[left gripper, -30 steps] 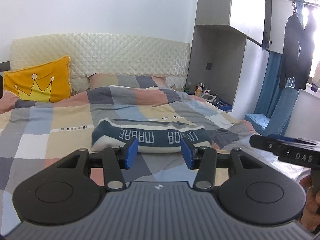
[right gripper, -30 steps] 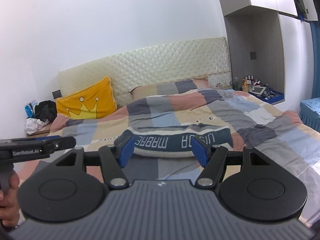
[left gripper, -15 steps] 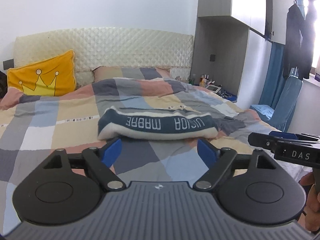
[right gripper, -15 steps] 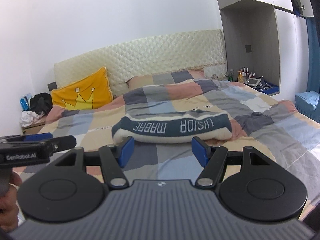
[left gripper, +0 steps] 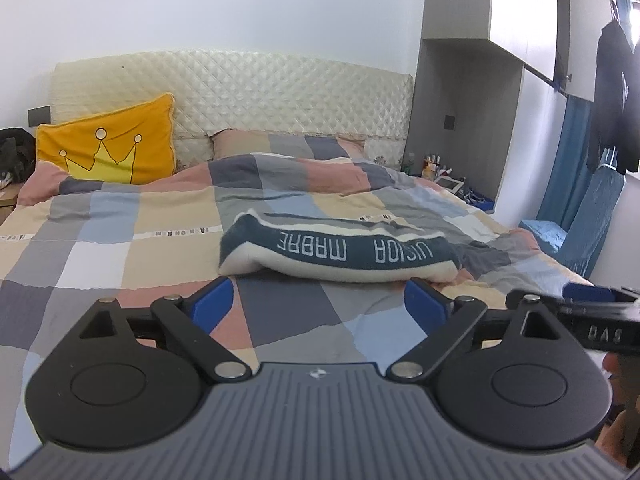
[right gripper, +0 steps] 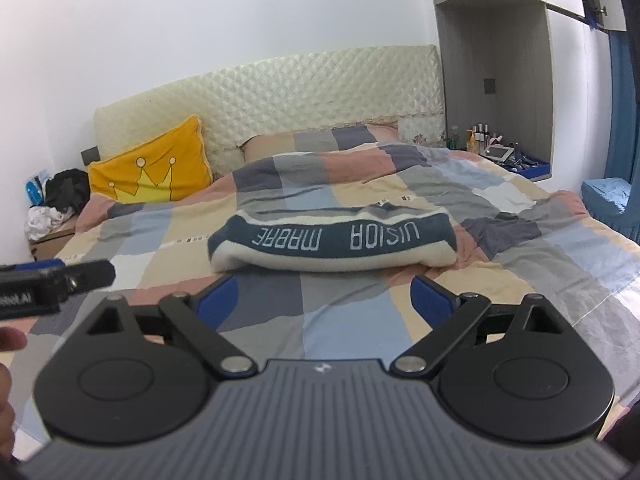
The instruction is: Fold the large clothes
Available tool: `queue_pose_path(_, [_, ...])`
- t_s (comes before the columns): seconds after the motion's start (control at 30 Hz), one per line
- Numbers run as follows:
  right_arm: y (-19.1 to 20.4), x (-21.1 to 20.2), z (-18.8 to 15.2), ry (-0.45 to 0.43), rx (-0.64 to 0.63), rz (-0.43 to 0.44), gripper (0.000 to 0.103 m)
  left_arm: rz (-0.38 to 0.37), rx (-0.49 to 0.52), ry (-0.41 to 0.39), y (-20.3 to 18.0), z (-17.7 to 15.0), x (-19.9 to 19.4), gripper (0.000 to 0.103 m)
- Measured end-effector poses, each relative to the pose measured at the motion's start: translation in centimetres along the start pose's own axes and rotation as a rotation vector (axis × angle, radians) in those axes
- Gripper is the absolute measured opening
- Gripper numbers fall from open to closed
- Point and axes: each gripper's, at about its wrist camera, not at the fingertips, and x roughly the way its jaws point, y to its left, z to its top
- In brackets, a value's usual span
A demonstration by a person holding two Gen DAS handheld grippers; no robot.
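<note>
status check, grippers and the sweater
Left gripper open, empty. Right gripper open, empty. Sweater folded flat on bed, clear of both. Nothing in the way.

I see a bed [left gripper: 120,248] under a checked quilt [right gripper: 520,216], a cream padded headboard [left gripper: 260,88], and a yellow crown pillow [left gripper: 108,152] against it. White walls [left gripper: 200,4]; grey cabinets [left gripper: 488,0] right, blue curtain [left gripper: 568,168], dark clothes [left gripper: 612,92] hanging there.

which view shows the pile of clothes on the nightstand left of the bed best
The right wrist view. There the pile of clothes, dark on top with white cloth below, sits in full beside the yellow crown pillow. The left wrist view catches only a dark sliver of it at the frame's left edge.
</note>
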Motion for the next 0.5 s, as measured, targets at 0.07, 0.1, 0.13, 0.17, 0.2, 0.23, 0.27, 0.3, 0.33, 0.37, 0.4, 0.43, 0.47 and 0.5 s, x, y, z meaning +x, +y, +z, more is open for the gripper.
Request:
queue_pose_path(0.07, [0.13, -0.05, -0.12, 0.004, -0.002, 0.003, 0.103, 0.005, -0.004, -0.005, 0.05, 0.1, -0.12, 0.096])
queue_pose_path(0.1, [0.18, -0.08, -0.16, 0.005, -0.003, 0.002, 0.103, 0.006, -0.004, -0.006, 0.08, 0.14, -0.17, 0.096])
queue_pose_path(0.13, [0.21, -0.19, -0.2, 0.003, -0.003, 0.0, 0.103, 0.006, -0.005, -0.007, 0.05, 0.16, -0.25, 0.096])
queue_pose_path(0.17, [0.24, -0.11, -0.25, 0.001, -0.003, -0.002, 0.103, 0.005, -0.006, -0.008, 0.06, 0.19, -0.27, 0.096])
queue_pose_path(0.2, [0.26, -0.08, -0.29, 0.003, -0.003, -0.004, 0.103, 0.004, -0.006, -0.008, 0.08, 0.13, -0.26, 0.096])
queue_pose_path(0.23, [0.24, -0.1, -0.33, 0.006, 0.0, -0.002, 0.103, 0.002, -0.008, -0.008, 0.11, 0.17, -0.28, 0.096])
queue_pose_path(0.27, [0.17, -0.07, -0.35, 0.008, 0.003, -0.001, 0.103, 0.001, -0.009, -0.008, 0.1, 0.2, -0.32, 0.096])
queue_pose_path(0.3, [0.12, -0.09, -0.36, 0.009, 0.006, -0.003, 0.103, 0.001, -0.01, -0.009, 0.06, 0.18, -0.47, 0.096])
queue_pose_path(0.33, [0.08, -0.13, -0.36, 0.009, 0.008, -0.002, 0.103, 0.002, -0.009, -0.01, 0.07, 0.2, -0.47, 0.097])
queue_pose_path(0.37, [0.06, -0.16, -0.35, 0.009, 0.008, -0.002, 0.103, 0.004, -0.011, -0.01, 0.09, 0.17, -0.48, 0.097])
queue_pose_path(0.4, [0.05, -0.08, -0.32, 0.009, 0.006, -0.003, 0.103, 0.004, -0.013, -0.011, 0.12, 0.18, -0.49, 0.097])
queue_pose_path(0.43, [0.05, -0.11, -0.33, 0.008, 0.005, -0.003, 0.103, 0.004, -0.015, -0.013, 0.13, 0.22, -0.54, 0.097])
queue_pose_path(0.47, [-0.03, -0.08, -0.29, 0.008, 0.004, -0.004, 0.103, 0.003, -0.017, -0.013, 0.09, 0.23, -0.61, 0.097])
queue_pose_path(0.5, [-0.04, -0.08, -0.3, 0.009, 0.004, -0.003, 0.103, 0.003, -0.017, -0.01, 0.12, 0.23, -0.57, 0.097])
